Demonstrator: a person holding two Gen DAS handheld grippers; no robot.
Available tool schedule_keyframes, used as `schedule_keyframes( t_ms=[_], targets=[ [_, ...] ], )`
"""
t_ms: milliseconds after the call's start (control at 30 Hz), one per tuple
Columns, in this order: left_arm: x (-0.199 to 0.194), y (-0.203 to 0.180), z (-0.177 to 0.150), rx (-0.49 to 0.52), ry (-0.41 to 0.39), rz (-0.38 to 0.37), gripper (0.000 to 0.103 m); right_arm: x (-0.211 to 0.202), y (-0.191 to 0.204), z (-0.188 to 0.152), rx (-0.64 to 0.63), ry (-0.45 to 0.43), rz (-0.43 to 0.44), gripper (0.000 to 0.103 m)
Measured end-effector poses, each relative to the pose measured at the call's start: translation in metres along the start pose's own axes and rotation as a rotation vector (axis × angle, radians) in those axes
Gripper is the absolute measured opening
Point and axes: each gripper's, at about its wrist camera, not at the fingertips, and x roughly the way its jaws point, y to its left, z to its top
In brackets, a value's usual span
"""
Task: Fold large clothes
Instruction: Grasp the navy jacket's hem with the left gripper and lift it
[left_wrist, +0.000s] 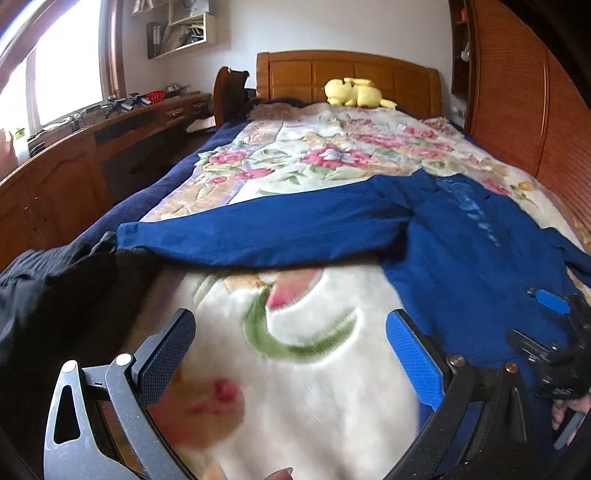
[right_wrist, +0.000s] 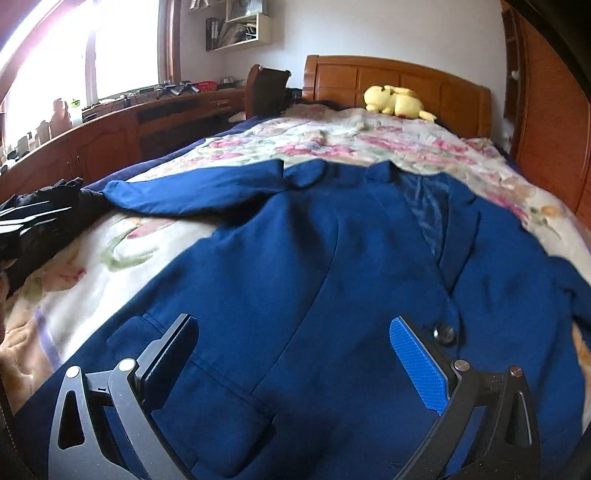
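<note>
blue suit jacket (right_wrist: 332, 277) lies front-up and spread flat on the floral blanket (left_wrist: 295, 369) of the bed, collar toward the wooden headboard (right_wrist: 399, 81), one sleeve (left_wrist: 258, 236) stretched straight out to the left.

left wrist view only: full length of that sleeve down to its cuff, which ends just beside a black garment (left_wrist: 55, 288) heaped at the bed's left edge; a wide bare patch of blanket below the sleeve, blurred; the other hand-held gripper's blue pad and black body at the right edge over the jacket hem; a fingertip at the bottom edge.

right wrist view only: jacket front in detail, with lapels, shiny lining at the open neck, a dark button (right_wrist: 443, 332) and a flap pocket (right_wrist: 207, 417) low on the left.

both views: yellow plush toy (right_wrist: 395, 101) by the headboard, long wooden bench (left_wrist: 110, 129) under the window with clutter on it, wall shelf above.

left hand-held gripper (left_wrist: 291, 365) hangs over bare blanket left of the jacket body, pointing toward the headboard, fingers wide apart, nothing between them. right hand-held gripper (right_wrist: 295, 369) hangs low over the jacket's lower front, same heading, fingers wide apart; left finger above the pocket, right finger just beside the button. cannot tell if the tips touch the cloth.
</note>
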Motion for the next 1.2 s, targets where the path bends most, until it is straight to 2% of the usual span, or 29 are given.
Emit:
schedule_keyframes(
  t_ms=[233,433,700,833,933,1033,1133,1200],
  targets=[
    [0.053,0.027,0.021,-0.049,0.106,0.005,0.103,0.006,-0.002,0.003,-0.008,0.006,0.003,0.103],
    [0.079,0.042,0.029,-0.113,0.154,-0.015,0.103,0.001,0.005,0.000,-0.005,0.006,0.011,0.103],
    [0.117,0.059,0.031,-0.216,0.244,-0.091,0.103,0.004,0.006,-0.001,-0.004,0.014,0.018,0.103],
    [0.121,0.064,0.030,-0.252,0.239,-0.118,0.102,0.005,0.007,-0.001,-0.012,0.017,0.018,0.103],
    [0.126,0.072,0.029,-0.301,0.242,-0.145,0.092,0.006,0.008,-0.001,-0.012,0.019,0.019,0.103],
    [0.131,0.081,0.030,-0.347,0.263,-0.134,0.071,0.005,0.008,-0.002,-0.012,0.019,0.020,0.103],
    [0.133,0.088,0.035,-0.375,0.256,-0.139,0.063,0.005,0.009,-0.002,-0.014,0.019,0.020,0.103],
    [0.134,0.091,0.037,-0.385,0.249,-0.127,0.061,0.005,0.009,-0.002,-0.014,0.019,0.021,0.103]
  ],
)
